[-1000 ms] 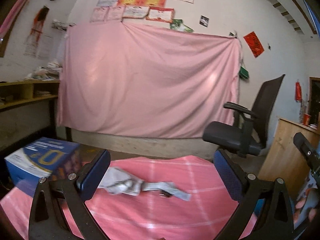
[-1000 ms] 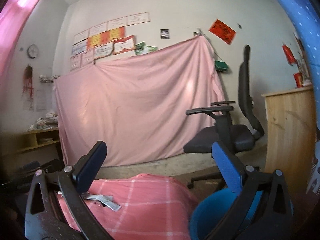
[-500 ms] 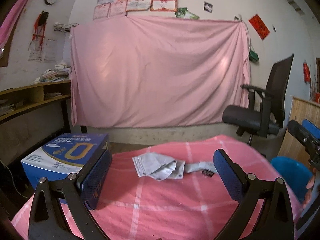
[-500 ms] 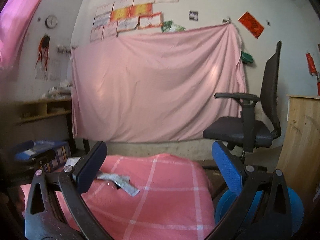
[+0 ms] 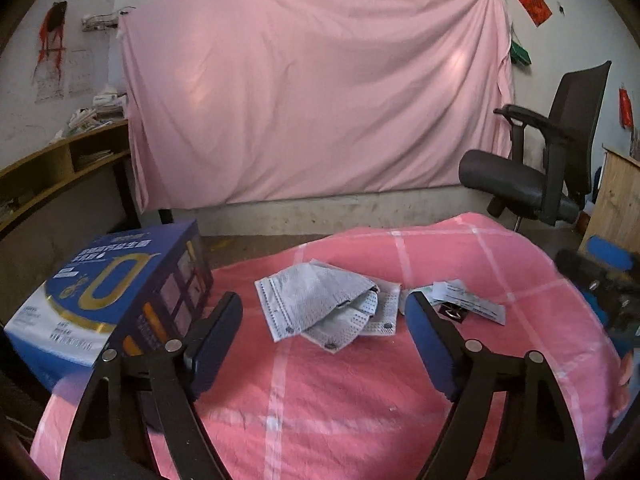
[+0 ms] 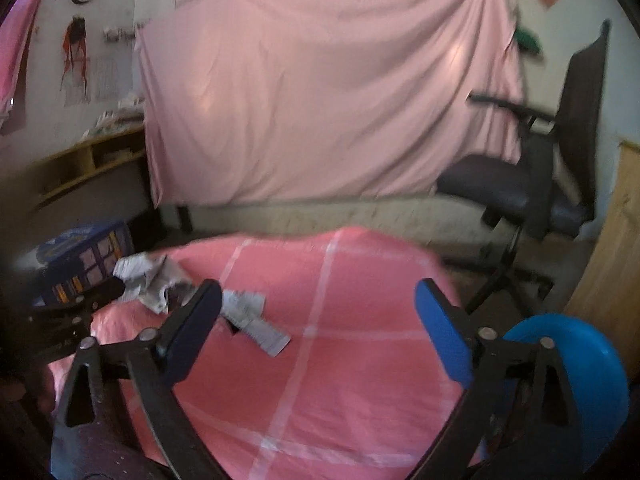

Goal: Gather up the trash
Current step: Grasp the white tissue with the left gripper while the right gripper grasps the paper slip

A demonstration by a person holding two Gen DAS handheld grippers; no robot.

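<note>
While its jaws are closing with nothing pressed between them, the left gripper tilts down over the counter, which is draped in a pink checked cloth; its fingers stand wide, one at either side of the trash. At far left a blue box sits on the counter's edge, just beside the left finger; right of it lies a crumpled grey mask, flat on the cloth, framed between the fingers but beyond their tips and untouched. Touching the mask's right edge, a white paper strip lies partly behind the right finger, with a small dark clip at it.

Seen from the right wrist, the mask and strip lie toward the left of the cloth, the strip next to the left finger's tip; the right gripper also slants downward, its fingers spread wide over bare cloth, gripping nothing. Beside its right finger, off the counter's right edge and lower, stands a blue bin; behind, an office chair faces left before a pink sheet hung on the wall.
</note>
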